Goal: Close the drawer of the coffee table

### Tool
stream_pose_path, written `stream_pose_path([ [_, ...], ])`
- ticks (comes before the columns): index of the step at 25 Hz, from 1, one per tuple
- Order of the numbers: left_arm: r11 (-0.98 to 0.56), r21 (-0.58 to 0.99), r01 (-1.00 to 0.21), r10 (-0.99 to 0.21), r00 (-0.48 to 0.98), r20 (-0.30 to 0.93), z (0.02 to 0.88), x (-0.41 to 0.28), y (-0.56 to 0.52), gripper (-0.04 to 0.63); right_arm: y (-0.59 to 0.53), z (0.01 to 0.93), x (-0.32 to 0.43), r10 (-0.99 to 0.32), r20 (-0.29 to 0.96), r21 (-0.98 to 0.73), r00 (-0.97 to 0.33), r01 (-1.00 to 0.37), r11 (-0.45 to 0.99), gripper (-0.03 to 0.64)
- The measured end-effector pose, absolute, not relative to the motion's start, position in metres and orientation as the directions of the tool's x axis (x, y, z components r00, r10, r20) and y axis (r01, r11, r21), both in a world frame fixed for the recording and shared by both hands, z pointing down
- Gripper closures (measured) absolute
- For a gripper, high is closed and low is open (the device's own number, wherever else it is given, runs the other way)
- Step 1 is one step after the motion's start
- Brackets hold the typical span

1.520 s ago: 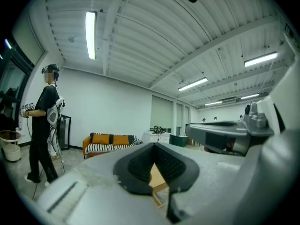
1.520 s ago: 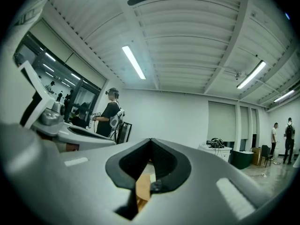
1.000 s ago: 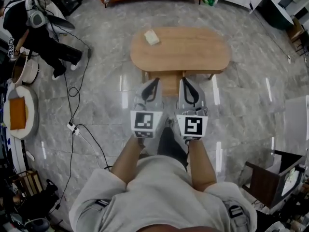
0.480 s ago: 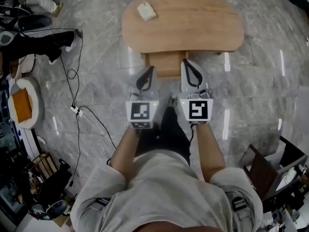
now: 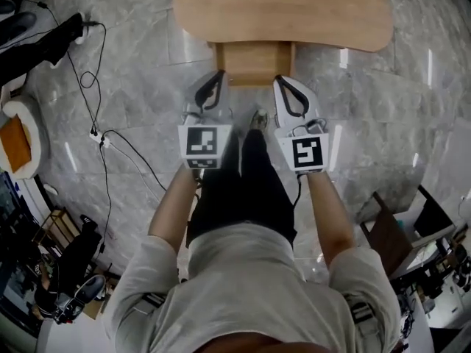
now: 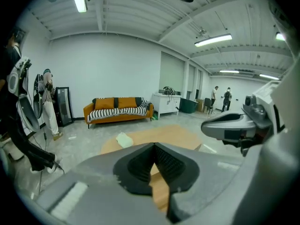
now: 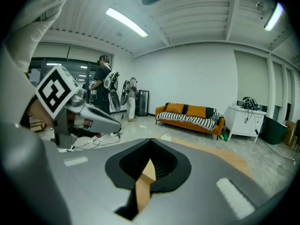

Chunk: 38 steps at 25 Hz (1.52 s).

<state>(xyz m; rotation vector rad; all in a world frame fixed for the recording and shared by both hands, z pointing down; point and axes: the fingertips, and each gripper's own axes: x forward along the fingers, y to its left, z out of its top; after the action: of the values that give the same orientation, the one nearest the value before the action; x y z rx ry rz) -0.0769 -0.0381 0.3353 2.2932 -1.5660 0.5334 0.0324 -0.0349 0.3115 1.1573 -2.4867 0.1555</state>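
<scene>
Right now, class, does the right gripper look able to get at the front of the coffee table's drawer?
Probably yes. The right gripper, jaws shut, points at a front corner of the pulled-out drawer with nothing between them. The left gripper is at the other corner. Whether it touches is unclear.

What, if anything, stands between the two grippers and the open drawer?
Nothing visible does. The left gripper and right gripper, both shut, are close to the front of the drawer, which sticks out of the coffee table. No object lies between them.
</scene>
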Motion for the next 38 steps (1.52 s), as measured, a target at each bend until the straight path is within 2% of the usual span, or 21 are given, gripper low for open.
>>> stream_pose_path([
  [7,-0.375,-0.001,-0.927,-0.750,0.303,0.588,0.431,-0.087,-0.025,0.574,-0.025,0.439,0.060,-0.655,0.540,0.043,-0.528,-0.761,0.648,0.611],
  [13,-0.446,-0.031,-0.894,-0.660,0.305,0.686,0.526,-0.092,-0.010,0.574,-0.021,0.524,0.075,-0.611,0.622,0.057,-0.490,-0.749,0.660,0.611],
  [19,-0.478,-0.067,-0.876,-0.565,0.248,0.787,0.628,-0.106,0.006,0.574,-0.017,0.608,0.095,-0.562,0.699,0.054,-0.442,-0.751,0.658,0.611],
  [25,-0.612,-0.103,-0.784,-0.478,0.263,0.838,0.692,-0.109,0.026,0.574,-0.006,0.657,0.106,-0.507,0.756,0.047,-0.414,-0.738,0.673,0.611],
  [30,-0.657,-0.133,-0.742,-0.433,0.227,0.872,0.723,-0.119,0.037,0.574,0.000,0.683,0.118,-0.480,0.791,0.061,-0.379,-0.732,0.679,0.611],
  [34,-0.720,-0.228,-0.655,-0.418,0.147,0.897,0.746,-0.135,0.042,0.574,0.009,0.709,0.130,-0.462,0.828,0.213,-0.318,-0.585,0.783,0.611],
  [38,-0.804,-0.180,-0.566,-0.313,0.146,0.938,0.769,-0.138,0.058,0.574,0.020,0.729,0.150,-0.418,0.867,0.268,-0.272,-0.452,0.851,0.609],
])
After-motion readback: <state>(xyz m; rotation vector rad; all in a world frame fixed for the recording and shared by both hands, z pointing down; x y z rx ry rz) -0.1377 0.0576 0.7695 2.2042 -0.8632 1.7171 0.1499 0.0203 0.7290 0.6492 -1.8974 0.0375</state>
